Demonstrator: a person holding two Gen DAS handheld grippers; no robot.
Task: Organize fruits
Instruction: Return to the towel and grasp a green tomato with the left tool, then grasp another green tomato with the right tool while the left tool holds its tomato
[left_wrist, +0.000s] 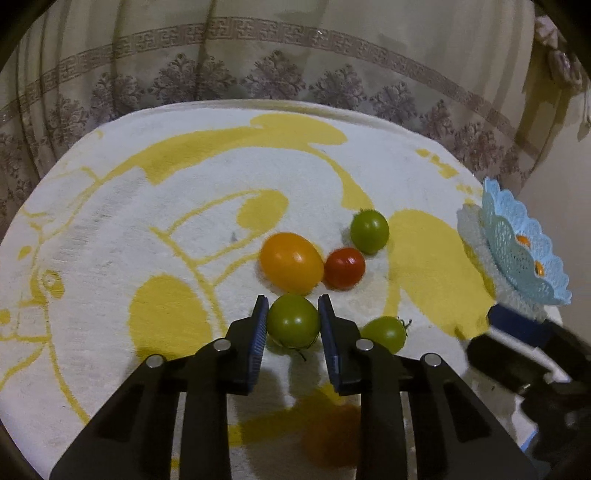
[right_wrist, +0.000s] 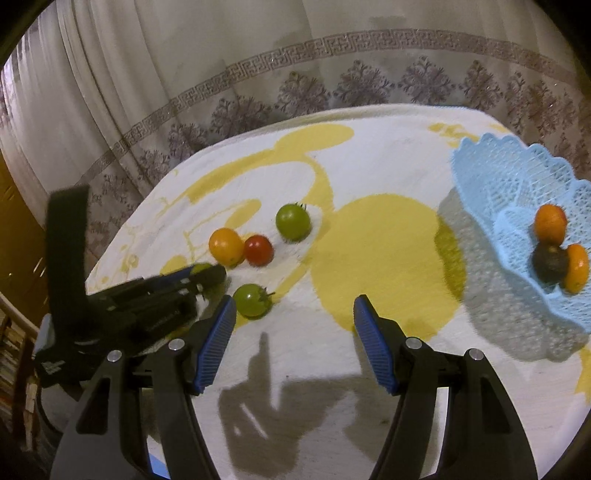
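Note:
My left gripper (left_wrist: 293, 317) is shut on a green tomato (left_wrist: 293, 321) and holds it a little above the cloth. Beyond it lie an orange tomato (left_wrist: 291, 263), a red tomato (left_wrist: 344, 268) and a second green tomato (left_wrist: 369, 231); a third green one (left_wrist: 385, 334) lies right of the fingers. My right gripper (right_wrist: 294, 314) is open and empty above the cloth, right of a green tomato (right_wrist: 252, 300). The light-blue lace basket (right_wrist: 491, 192) at the right holds two orange fruits (right_wrist: 550, 224) and a dark one (right_wrist: 549, 263). The left gripper (right_wrist: 199, 275) shows in the right wrist view.
The table wears a white and yellow cloth (left_wrist: 147, 206). A patterned curtain (left_wrist: 258, 55) hangs behind it. The basket (left_wrist: 524, 243) stands at the table's right edge. Shelving with books (right_wrist: 14, 350) is at the far left.

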